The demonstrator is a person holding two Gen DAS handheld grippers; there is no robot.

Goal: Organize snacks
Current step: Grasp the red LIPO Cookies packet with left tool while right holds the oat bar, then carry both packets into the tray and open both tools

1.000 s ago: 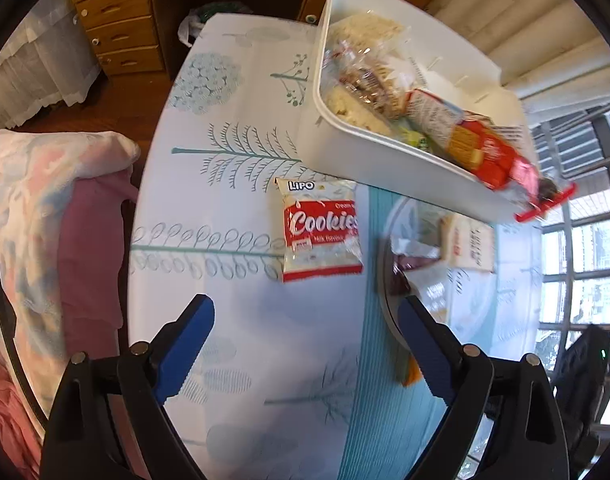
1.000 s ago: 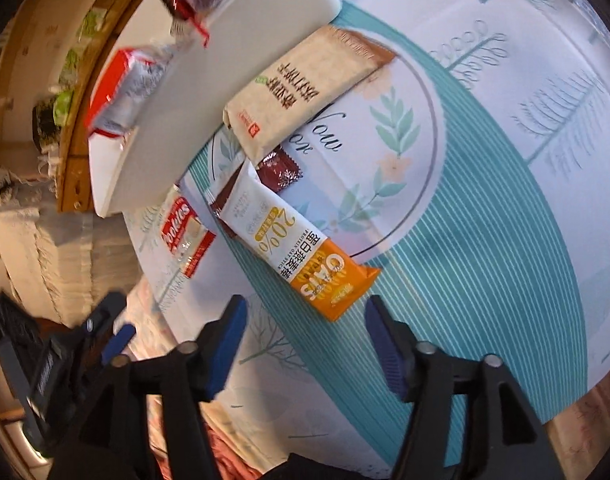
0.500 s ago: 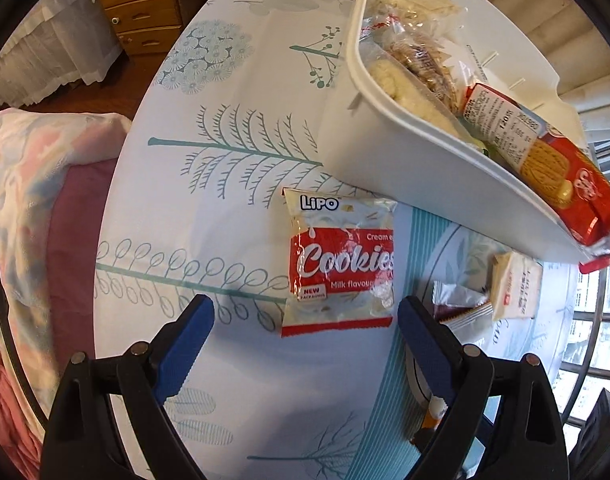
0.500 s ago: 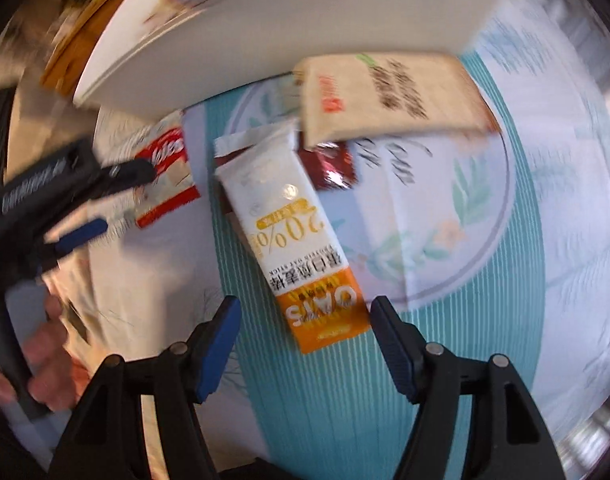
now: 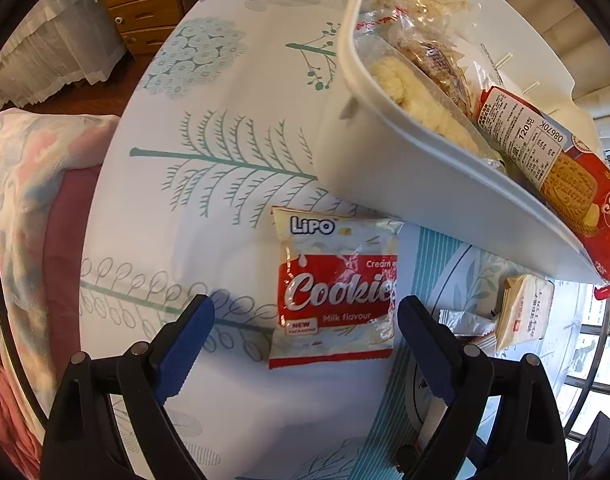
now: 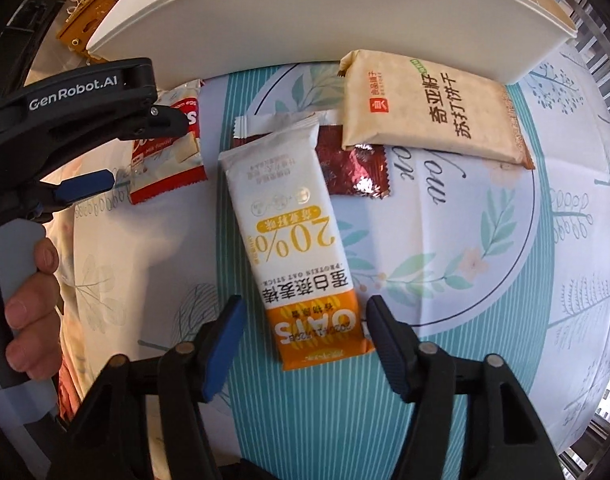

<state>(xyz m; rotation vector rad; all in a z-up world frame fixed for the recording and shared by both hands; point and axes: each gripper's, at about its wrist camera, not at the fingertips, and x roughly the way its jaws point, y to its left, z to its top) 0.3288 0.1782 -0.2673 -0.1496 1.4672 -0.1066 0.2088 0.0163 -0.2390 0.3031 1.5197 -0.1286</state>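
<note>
Around oat bar (image 6: 301,240), right gripper (image 6: 303,342) fingers narrower.

**Listener:** Where do your two cameras sit?

**Operator:** I see through one fisheye on each handheld gripper, both looking steeply down at a patterned table (image 5: 225,184) from close range. My left view looks past its blue fingers (image 5: 187,344) onto a Lipo cookie packet (image 5: 337,292), with a white bin (image 5: 405,176) filling the upper right.

**Listener:** Do they overlap?

**Operator:** Yes. My right view hangs close over an oat bar (image 6: 297,240) and catches the same cookie packet (image 6: 169,152), bin wall (image 6: 305,24) and beige cracker pack (image 6: 429,108), which my left view shows at its right edge (image 5: 525,312). It also shows the left gripper (image 6: 145,150) from the side.
</note>
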